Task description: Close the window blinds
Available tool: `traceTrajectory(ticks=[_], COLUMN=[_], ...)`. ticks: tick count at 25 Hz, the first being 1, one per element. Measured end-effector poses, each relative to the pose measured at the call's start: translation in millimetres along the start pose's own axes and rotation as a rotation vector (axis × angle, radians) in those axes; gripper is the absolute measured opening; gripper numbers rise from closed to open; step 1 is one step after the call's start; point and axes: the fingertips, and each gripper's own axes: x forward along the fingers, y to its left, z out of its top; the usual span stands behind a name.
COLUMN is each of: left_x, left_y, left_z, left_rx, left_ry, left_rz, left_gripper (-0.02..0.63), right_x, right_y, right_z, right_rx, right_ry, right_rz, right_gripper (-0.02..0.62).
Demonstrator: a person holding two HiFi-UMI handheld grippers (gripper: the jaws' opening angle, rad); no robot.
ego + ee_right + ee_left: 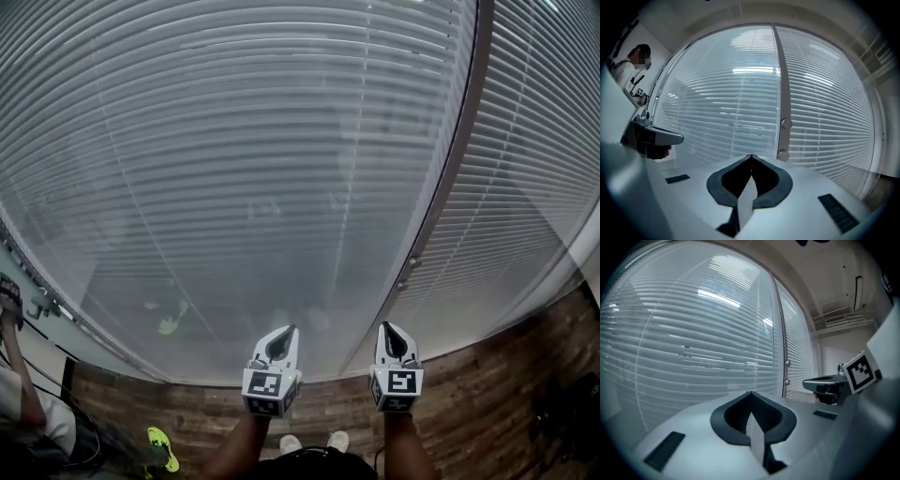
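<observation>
Window blinds (pixel 234 169) hang straight ahead, lowered to bottom edge of window, slats lying level. Second panel hangs right of upright frame post (pixel 450 178). Two small knobs (pixel 786 123) sit on post near its lower end. Left gripper (pixel 286 330) and right gripper (pixel 388 326): jaws together on both, nothing between them, pointing at bottom edge of blinds, not touching. Judgement: slats thin, light, springy, easily creased. Avoid pinching slats; take tilt control instead. No wand or pull cord clearly visible.

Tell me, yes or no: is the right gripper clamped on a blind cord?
No, the right gripper has its jaws shut tip to tip with nothing between them.
</observation>
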Motion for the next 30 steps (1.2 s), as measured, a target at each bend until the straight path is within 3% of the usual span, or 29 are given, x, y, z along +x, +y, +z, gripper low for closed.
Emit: traceTrajectory(ticks=[3,6,10,15,21,23,27,30], left_x=[-4.6,-12.0,-22.6,-38.1,-72.0,-83.4,-117.1,-142.8], left_y=[-4.7,-5.1,-9.5,-27.9,-69.0,-85.6,-124.7,-150.2], left_z=[-10.4,-21.8,-23.4,-23.3,-25.0,-31.3,-56.0,-65.9], left_rx=[0.025,0.029,0.032,0.045,0.049,0.037,0.033,0.034], left_ry=[0.029,0.048,0.046,0.046,0.037,0.037,0.028,0.022], left_rz=[-0.024,-0.032,-0.025,-0.005,0.008,0.013,0.022,0.033], left_gripper=[0.0,0.0,0.0,0.0,0.0,0.0,0.0,0.0], right_x=[-10.0,-22.5,-31.7,-53.9,-95.5,-113.9,-161.3,-189.7], right_y=[3.2,3.9,20.1,30.3,39.4,37.5,38.0,34.5], right_z=[-21.0,-36.5,-45.4,-24.8,-48.9,-56.9,-82.7,-93.4], right_rx=[-0.001,-0.013,-0.223,-0.006,-0.042,-0.066,-0.247,-0.213], right_ry=[0.091,0.117,0.037,0.056,0.021,0.008,0.062,0.044], right_rz=[-0.005,-0.025,-0.004,0.05,0.155,0.163,0.145,0.15], right_gripper=[0.003,0.003,0.003,0.003,0.003,0.003,0.003,0.003])
